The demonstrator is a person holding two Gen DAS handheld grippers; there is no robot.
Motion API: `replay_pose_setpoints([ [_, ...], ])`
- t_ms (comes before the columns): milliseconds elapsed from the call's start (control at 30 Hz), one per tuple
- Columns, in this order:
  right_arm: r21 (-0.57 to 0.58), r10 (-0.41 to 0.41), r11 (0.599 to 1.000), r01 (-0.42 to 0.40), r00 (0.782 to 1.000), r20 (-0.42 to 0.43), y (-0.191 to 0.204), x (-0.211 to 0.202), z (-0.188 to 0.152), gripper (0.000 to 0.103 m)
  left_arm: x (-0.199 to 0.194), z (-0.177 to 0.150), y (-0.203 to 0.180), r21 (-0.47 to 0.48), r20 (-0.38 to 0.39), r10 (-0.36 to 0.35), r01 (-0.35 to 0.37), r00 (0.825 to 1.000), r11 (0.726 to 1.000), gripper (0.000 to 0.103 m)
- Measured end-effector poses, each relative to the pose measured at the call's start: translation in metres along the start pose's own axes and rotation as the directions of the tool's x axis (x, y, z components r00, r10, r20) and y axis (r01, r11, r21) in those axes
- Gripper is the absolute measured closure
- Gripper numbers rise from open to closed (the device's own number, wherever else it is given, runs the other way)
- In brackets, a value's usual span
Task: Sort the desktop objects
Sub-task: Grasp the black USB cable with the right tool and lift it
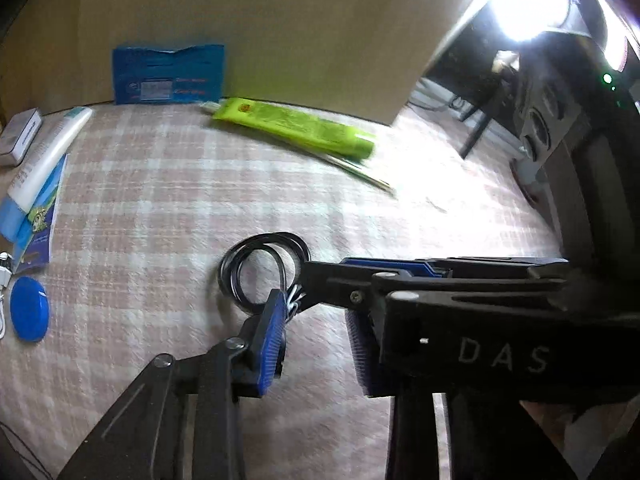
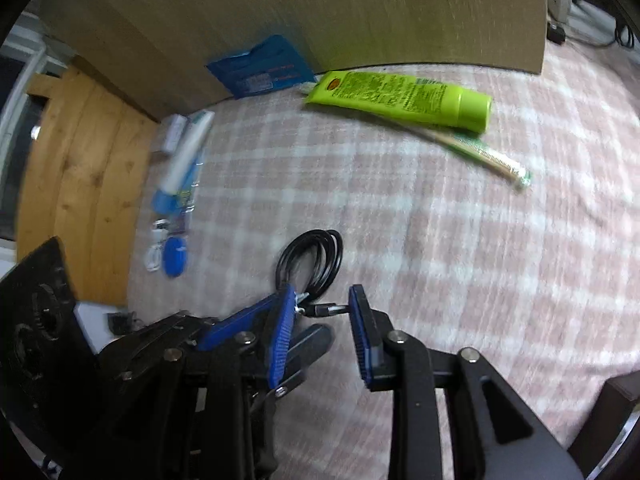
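Pink-and-white checked cloth [image 2: 440,240] covers the surface. At twelve o'clock, a lime-green tube [image 2: 400,98] with dark print; at eleven, a blue packet [image 2: 262,68] with red lettering. Black coiled cable [image 2: 310,258] at centre. Tongs [image 2: 322,308]: black frames, blue ribbed pads [image 2: 282,336]. At nine, a blue round disc [image 2: 175,257] and white-and-blue tube [image 2: 188,152].

Coiled black cable [image 2: 310,258] on checked cloth [image 2: 460,260]; its plug between right gripper [image 2: 322,310] jaws

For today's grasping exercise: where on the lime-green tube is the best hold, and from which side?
Grip the lime-green tube across its flattened mid-body, coming from above with the fingers spanning its short width. It lies flat on the checked cloth, so the long edges are free.
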State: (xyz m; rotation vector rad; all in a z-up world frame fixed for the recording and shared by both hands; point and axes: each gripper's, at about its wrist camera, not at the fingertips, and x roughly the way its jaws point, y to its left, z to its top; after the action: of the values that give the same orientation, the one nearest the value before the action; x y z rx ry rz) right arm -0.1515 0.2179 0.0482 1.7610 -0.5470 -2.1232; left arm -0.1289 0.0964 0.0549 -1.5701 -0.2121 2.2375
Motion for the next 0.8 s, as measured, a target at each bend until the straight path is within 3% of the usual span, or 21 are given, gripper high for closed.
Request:
replay_pose_setpoints([
  [33, 0.005, -0.007, 1.000, 0.007, 1.000, 0.006, -0.001, -0.004, -0.002, 0.081, -0.002, 0.000, -0.004, 0.011, -0.001, -0.014, 0.014, 1.000, 1.000, 0.082],
  [300, 0.036, -0.020, 0.999, 0.018, 0.998, 0.055, -0.016, -0.035, -0.021, 0.081, 0.003, -0.006, -0.043, 0.081, -0.006, -0.011, 0.012, 1.000, 0.997, 0.083],
  [367, 0.061, -0.024, 0.998, 0.019, 0.996, 0.086, -0.021, -0.045, -0.023, 0.081, -0.003, -0.006, -0.047, 0.107, 0.008, 0.025, -0.026, 1.000, 0.994, 0.082],
  [533, 0.097, -0.043, 0.995, 0.036, 0.996, 0.079, -0.034, -0.043, -0.026, 0.081, -0.010, -0.003, -0.015, 0.041, 0.027, 0.116, -0.117, 0.993, 0.992, 0.067],
  [600, 0.096, -0.039, 0.995, 0.032, 0.996, 0.076, -0.033, -0.036, -0.024, 0.081, -0.009, -0.002, 0.005, -0.009, 0.009, 0.118, -0.118, 0.993, 0.993, 0.066],
  [800, 0.011, -0.015, 1.000, 0.015, 1.000, 0.027, -0.004, -0.007, -0.003, 0.080, -0.001, -0.016, 0.027, -0.036, -0.026, 0.101, -0.102, 0.995, 0.994, 0.065],
])
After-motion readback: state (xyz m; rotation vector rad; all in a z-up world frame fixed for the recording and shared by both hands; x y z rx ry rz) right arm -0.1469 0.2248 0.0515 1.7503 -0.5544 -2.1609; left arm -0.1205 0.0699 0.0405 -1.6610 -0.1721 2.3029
